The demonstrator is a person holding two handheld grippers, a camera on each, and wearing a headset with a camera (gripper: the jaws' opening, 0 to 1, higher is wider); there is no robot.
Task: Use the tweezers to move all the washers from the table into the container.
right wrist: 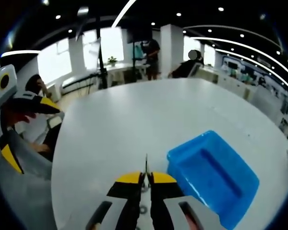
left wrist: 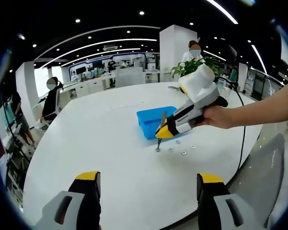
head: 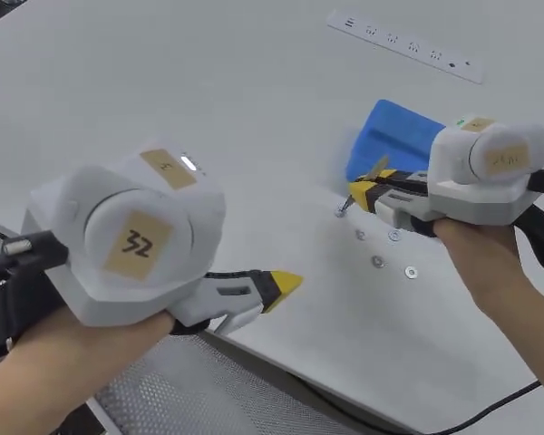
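1. The left gripper (left wrist: 149, 179) is nearest the person, over the table's near edge and well apart from the blue container (head: 394, 140). Its jaws stand wide with nothing between them.
2. Four washers (head: 378, 262) lie loose on the table on the person's side of the container. They are apart from one another, below and beside the right gripper (right wrist: 146, 178).
3. The right gripper's jaws are pressed narrow on the tweezers (right wrist: 146, 165), just in front of the container's near wall.
4. The tweezers' tip meets the table just off the container's near left corner, at a fifth washer (left wrist: 158, 149). Whether the tip pinches it is too small to tell.
5. The white table (head: 208, 91) lies bare left of the container and beyond it, which leaves open room on those sides.
6. In the head view the right gripper hides the container's right part.
7. A power strip (head: 405, 45) lies on the table well beyond the container.
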